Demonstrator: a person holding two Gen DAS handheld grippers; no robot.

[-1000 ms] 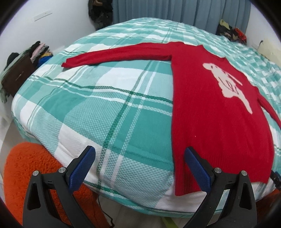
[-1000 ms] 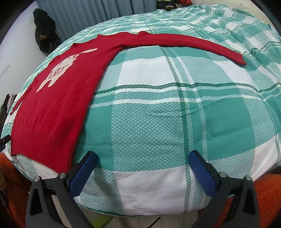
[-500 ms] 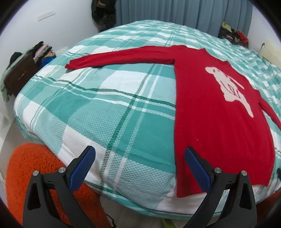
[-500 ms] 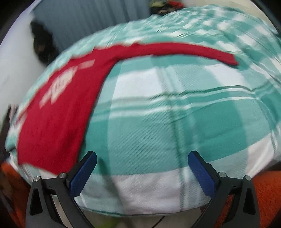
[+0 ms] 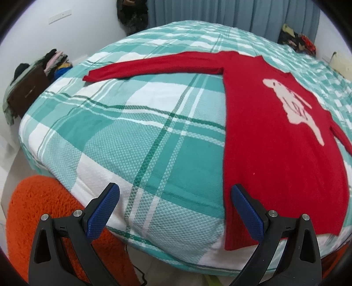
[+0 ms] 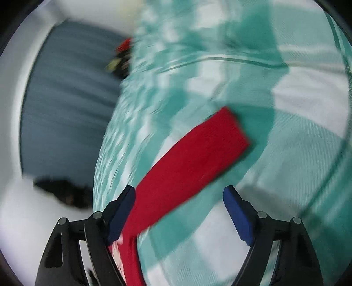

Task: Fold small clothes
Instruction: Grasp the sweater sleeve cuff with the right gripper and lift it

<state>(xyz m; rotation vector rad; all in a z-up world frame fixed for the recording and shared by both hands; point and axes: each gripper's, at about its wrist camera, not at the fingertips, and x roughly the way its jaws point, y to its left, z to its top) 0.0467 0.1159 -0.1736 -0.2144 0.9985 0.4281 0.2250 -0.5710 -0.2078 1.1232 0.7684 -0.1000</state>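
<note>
Red knit sweater (image 5: 275,154) spread flat by the bed's (image 5: 136,136) near edge: soft, light, limp. Best pinched at a cuff. Right claw (image 6: 179,198) closing around the sleeve (image 6: 193,154), not yet pressing; left claw (image 5: 175,204) spread, empty.

Home bedroom: bed (image 5: 136,132) w/ teal-white plaid cover, blue-grey curtains (image 5: 242,11) behind, clothes heaped on dark dresser (image 5: 26,92), orange shaggy rug (image 5: 44,204).

The right wrist view is motion-blurred; the red knit sweater (image 6: 187,158) there shows only one sleeve, its body cut off below.
</note>
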